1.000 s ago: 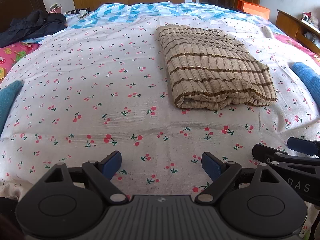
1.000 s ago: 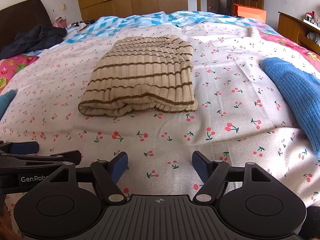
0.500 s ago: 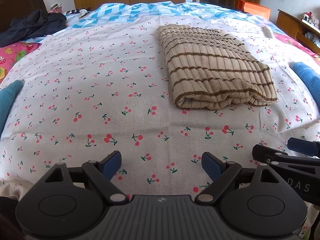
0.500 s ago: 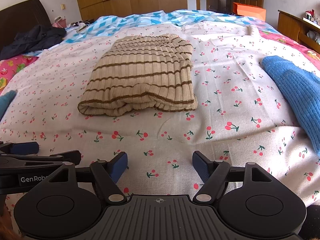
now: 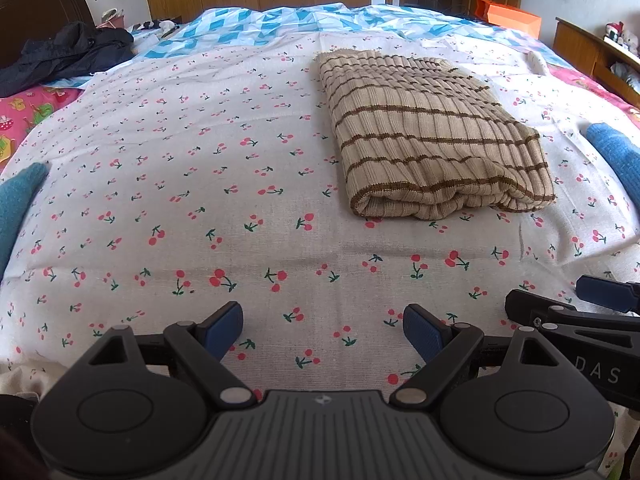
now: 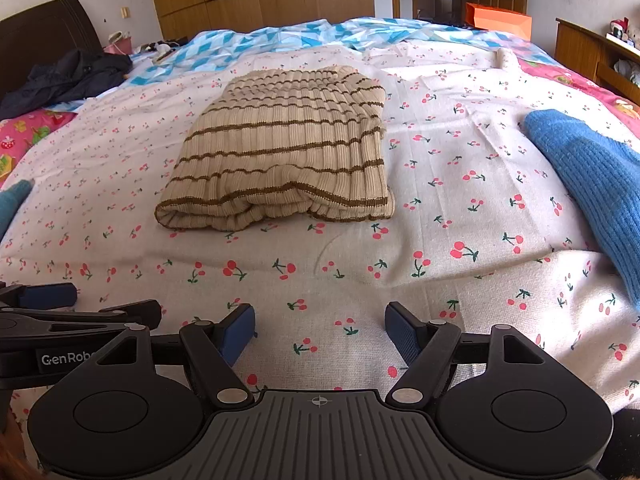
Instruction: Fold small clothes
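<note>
Looking along the left gripper (image 5: 322, 330), its two blue-padded fingers stand wide apart with nothing between them, hanging over the near edge of the cherry-print sheet (image 5: 192, 184). The folded beige striped sweater (image 5: 430, 140) lies ahead and to the right on that sheet, well apart from the fingers, with only bare sheet between. At the right edge the right gripper (image 5: 568, 308) pokes in just beside the left one. A blue knit garment (image 5: 618, 156) shows at the far right, near the sweater but not touching it, and a teal knit piece (image 5: 18, 200) sits at the far left edge. Farther back lie a blue-and-white patterned quilt (image 5: 280, 24), a dark jacket (image 5: 64, 56) near the headboard, and an orange box (image 5: 508, 20) by the door.

From the right wrist, the right gripper (image 6: 320, 330) is also spread open and empty, somewhat less wide than the left. The sweater (image 6: 280, 152) lies straight ahead, slightly left, flat and folded, its thick fold toward the camera. The path to it is clear sheet (image 6: 440, 152). The blue knit garment (image 6: 592, 188) stretches along the right side, apart from the sweater. The left gripper (image 6: 80, 304) enters low at the left edge, just beside the right one. The dark jacket (image 6: 68, 76) and quilt (image 6: 300, 36) lie beyond.
</note>
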Motion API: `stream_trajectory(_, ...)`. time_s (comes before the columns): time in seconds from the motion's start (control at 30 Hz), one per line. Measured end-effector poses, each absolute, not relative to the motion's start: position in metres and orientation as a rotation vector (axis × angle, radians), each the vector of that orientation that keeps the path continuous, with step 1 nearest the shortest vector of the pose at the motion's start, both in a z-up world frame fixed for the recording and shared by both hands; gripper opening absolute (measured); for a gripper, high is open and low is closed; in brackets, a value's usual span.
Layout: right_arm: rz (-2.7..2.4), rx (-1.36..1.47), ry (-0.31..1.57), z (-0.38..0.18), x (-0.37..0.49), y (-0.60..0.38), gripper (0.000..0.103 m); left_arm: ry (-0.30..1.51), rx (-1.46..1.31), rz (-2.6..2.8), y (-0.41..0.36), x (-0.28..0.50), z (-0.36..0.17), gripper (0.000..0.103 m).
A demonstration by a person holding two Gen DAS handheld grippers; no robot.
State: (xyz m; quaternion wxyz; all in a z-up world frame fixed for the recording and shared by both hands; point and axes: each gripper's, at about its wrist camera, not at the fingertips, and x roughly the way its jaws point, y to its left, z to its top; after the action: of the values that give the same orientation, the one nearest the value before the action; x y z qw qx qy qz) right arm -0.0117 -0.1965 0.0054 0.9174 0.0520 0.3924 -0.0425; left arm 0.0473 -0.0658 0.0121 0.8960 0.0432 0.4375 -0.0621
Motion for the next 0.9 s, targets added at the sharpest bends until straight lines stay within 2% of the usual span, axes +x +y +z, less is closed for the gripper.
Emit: stream_trajectory(0.9, -0.086, 0.107, 0.809, 0.0047, -0.0120, -0.1964, 0.074, 0.906, 0.088, -0.122, -0.0658, 0.0467, 0.0140, 0.091)
